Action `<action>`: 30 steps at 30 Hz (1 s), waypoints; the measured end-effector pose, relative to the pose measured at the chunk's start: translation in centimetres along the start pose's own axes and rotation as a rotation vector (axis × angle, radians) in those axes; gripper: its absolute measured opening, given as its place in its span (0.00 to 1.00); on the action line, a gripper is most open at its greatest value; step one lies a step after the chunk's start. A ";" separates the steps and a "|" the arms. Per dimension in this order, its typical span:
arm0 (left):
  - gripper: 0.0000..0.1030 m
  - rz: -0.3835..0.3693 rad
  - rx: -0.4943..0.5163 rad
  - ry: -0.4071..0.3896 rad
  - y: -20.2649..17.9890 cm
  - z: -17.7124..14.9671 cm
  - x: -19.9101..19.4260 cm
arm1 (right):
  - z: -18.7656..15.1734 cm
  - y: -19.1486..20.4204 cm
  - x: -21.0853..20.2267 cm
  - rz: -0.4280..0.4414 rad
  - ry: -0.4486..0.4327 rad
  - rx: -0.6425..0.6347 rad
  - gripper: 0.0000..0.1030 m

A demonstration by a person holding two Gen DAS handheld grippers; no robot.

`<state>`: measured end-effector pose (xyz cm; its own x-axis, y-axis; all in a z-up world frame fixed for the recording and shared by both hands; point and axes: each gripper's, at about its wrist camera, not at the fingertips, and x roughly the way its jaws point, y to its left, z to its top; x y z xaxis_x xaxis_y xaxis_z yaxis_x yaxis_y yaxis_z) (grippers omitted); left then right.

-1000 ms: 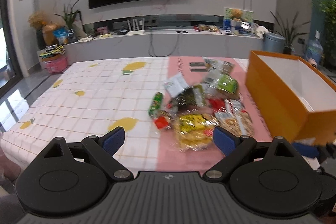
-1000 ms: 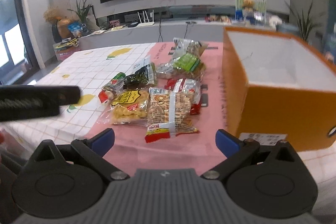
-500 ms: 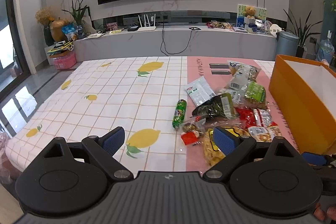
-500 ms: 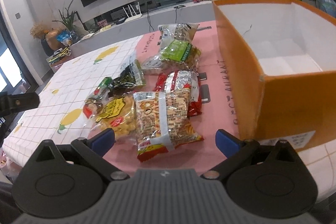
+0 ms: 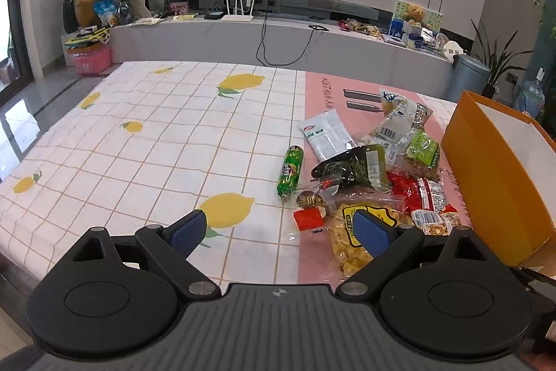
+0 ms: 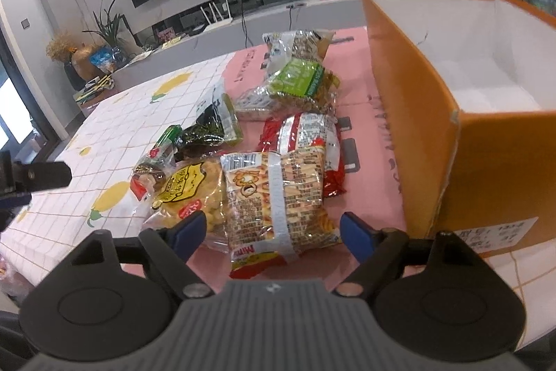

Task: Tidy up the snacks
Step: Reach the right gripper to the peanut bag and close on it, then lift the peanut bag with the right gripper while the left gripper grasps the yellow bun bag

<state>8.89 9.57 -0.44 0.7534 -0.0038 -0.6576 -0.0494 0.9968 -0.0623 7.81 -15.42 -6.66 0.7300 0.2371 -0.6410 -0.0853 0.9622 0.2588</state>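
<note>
Several snack packs lie heaped on the pink part of the table. Nearest in the right wrist view is a clear bag of pretzel sticks (image 6: 278, 197), with my right gripper (image 6: 272, 233) around its near end; the jaws are closing and the pads stand clear of it. Beside it lie a yellow-labelled puff bag (image 6: 189, 190), a red pack (image 6: 305, 141) and a green-labelled bag (image 6: 295, 82). My left gripper (image 5: 281, 230) is open over the tablecloth, left of the puff bag (image 5: 351, 232). A green tube (image 5: 290, 169) lies apart. The orange box (image 6: 438, 113) stands open on the right.
The tablecloth (image 5: 166, 134) is white with lemons to the left of the pile. A white sachet (image 5: 326, 134) and a dark seaweed pack (image 5: 351, 167) sit in the heap. The left gripper's finger (image 6: 34, 178) shows at the right view's left edge. The table's near edge is just below both grippers.
My right gripper came down and forward over the pretzel bag and its jaws narrowed. My left gripper slid left, away from the pile and the orange box.
</note>
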 end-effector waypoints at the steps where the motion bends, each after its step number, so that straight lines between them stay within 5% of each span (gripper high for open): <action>1: 1.00 0.002 0.002 -0.002 0.0 -0.1 -0.1 | -0.2 0.6 -0.2 -0.015 -0.009 -0.047 0.78; 4: 1.00 0.003 0.004 0.004 -0.1 -0.2 -0.2 | -0.6 2.1 -0.4 -0.068 -0.027 -0.170 0.69; 10: 1.00 0.001 0.011 0.009 -0.5 -0.4 -0.1 | -0.7 3.2 0.3 -0.106 -0.052 -0.268 0.71; 15: 1.00 0.001 0.039 0.007 -1.2 -0.6 -0.1 | -0.5 2.9 1.9 -0.163 -0.031 -0.224 0.82; 20: 1.00 0.021 0.071 0.007 -1.7 -1.0 0.2 | -0.7 1.9 3.8 -0.148 0.025 -0.149 0.83; 22: 1.00 0.024 0.074 0.010 -1.8 -1.0 0.4 | -0.9 2.0 4.0 -0.174 0.008 -0.172 0.69; 30: 1.00 0.034 0.090 0.015 -1.9 -1.4 0.5 | -0.5 2.0 3.0 -0.171 0.008 -0.177 0.51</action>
<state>8.43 7.56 -1.70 0.7426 0.0296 -0.6690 -0.0151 0.9995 0.0274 9.48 -12.77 -8.41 0.7384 0.0692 -0.6708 -0.0787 0.9968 0.0162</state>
